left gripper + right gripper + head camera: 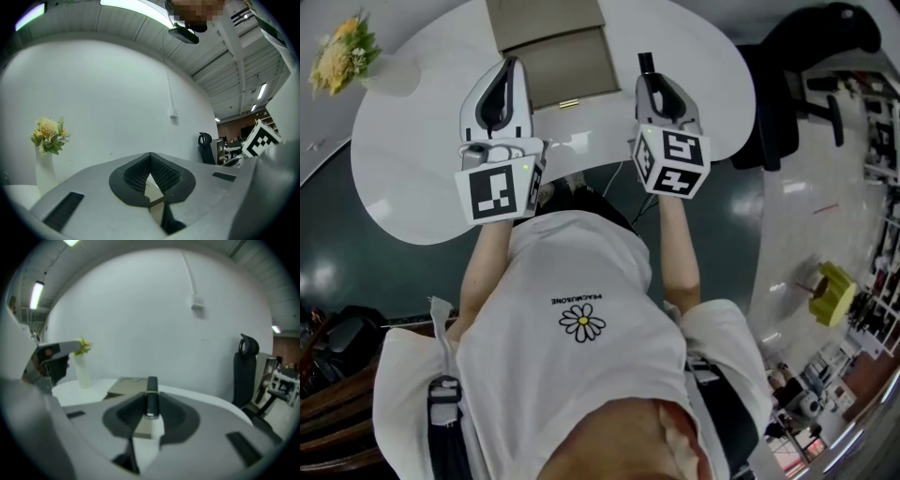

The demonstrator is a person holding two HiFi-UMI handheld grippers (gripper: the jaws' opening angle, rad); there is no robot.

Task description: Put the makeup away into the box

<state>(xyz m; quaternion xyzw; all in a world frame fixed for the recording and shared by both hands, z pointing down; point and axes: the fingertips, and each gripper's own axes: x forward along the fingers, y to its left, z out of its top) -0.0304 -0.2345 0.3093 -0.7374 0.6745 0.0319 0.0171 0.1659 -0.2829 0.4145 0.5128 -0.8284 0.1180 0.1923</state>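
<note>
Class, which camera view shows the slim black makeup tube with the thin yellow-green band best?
The right gripper view: the slim black makeup tube sits close up, clamped by the right gripper, with its band visible. The head view shows only its dark tip beyond the gripper; the left gripper view does not show it.

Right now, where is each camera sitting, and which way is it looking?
Head view: on the person's head, facing steeply down at the table and box; shows shirt, arms, left gripper and right gripper.
Left gripper view: on the left gripper, facing level past its shut jaws at the wall; the right gripper shows at right.
Right gripper view: on the right gripper, facing the box over jaws clamped on a black tube; the left gripper shows at left.
Shared: all three show the vase of flowers.
</note>
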